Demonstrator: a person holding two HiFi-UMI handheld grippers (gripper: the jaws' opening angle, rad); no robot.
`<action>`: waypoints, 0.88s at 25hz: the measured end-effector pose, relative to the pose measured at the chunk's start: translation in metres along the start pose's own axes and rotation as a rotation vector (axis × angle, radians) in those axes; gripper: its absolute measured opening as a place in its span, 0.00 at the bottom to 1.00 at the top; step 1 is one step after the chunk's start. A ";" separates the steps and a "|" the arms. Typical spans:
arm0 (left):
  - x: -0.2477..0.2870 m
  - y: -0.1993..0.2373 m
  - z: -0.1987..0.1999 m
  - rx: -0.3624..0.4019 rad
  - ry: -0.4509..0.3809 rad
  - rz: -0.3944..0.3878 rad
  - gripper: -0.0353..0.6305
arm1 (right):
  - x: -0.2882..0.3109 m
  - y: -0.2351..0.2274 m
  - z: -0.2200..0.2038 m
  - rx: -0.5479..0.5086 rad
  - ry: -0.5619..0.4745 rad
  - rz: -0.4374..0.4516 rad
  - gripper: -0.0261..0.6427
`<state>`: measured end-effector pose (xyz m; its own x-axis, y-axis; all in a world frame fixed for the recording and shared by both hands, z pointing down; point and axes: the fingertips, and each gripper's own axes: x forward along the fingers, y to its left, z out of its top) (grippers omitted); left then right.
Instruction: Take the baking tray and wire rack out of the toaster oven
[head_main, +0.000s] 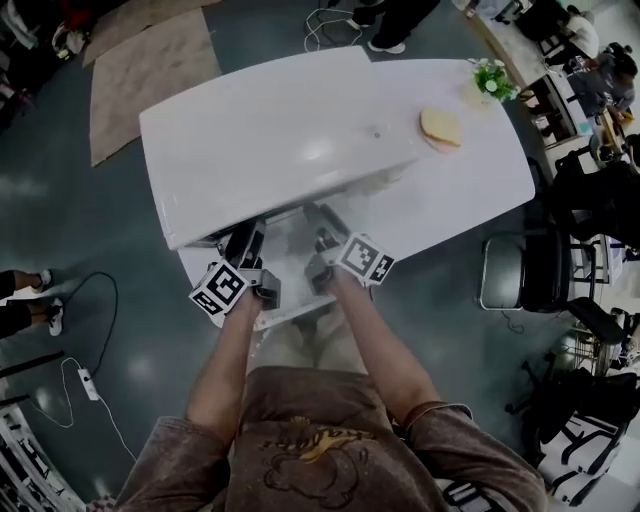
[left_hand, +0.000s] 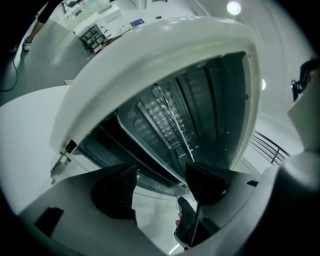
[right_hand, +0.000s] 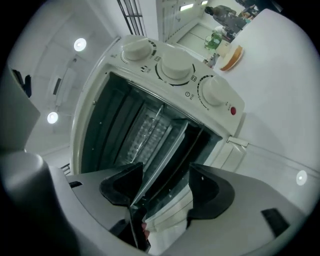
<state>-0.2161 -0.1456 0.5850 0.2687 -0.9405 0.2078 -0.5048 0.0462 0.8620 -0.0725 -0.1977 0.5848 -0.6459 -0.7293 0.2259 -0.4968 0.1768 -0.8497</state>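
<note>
The white toaster oven (head_main: 280, 140) stands on the white table (head_main: 480, 190) with its door dropped open towards me. Inside, the baking tray (right_hand: 167, 150) sits in its slot, and the wire rack (right_hand: 147, 127) lies just beyond it. Both also show in the left gripper view, the tray (left_hand: 150, 145) with the rack (left_hand: 167, 110) against it. My left gripper (head_main: 245, 240) is at the left of the oven mouth and my right gripper (head_main: 322, 235) at the right. The left gripper (left_hand: 160, 175) and right gripper (right_hand: 165, 185) are both open, with the tray's front edge running between their jaws, not pinched.
Three control knobs (right_hand: 176, 64) line the oven's panel. A bread slice (head_main: 440, 127) and a small plant (head_main: 492, 78) sit on the table's far right. A chair (head_main: 520, 270) stands to the right of the table, a rug (head_main: 150, 70) on the floor at far left.
</note>
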 end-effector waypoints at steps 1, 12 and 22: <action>0.002 0.002 0.003 -0.008 -0.012 0.004 0.48 | 0.004 -0.002 0.002 0.001 0.003 0.002 0.42; 0.024 0.016 0.027 -0.098 -0.096 0.014 0.48 | 0.045 -0.010 0.027 0.036 -0.012 0.012 0.42; 0.023 0.021 0.027 -0.166 -0.099 0.030 0.24 | 0.047 -0.018 0.036 0.087 -0.043 -0.024 0.23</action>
<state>-0.2427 -0.1752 0.5950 0.1691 -0.9661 0.1949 -0.3674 0.1217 0.9221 -0.0731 -0.2591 0.5935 -0.6080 -0.7607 0.2275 -0.4582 0.1021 -0.8830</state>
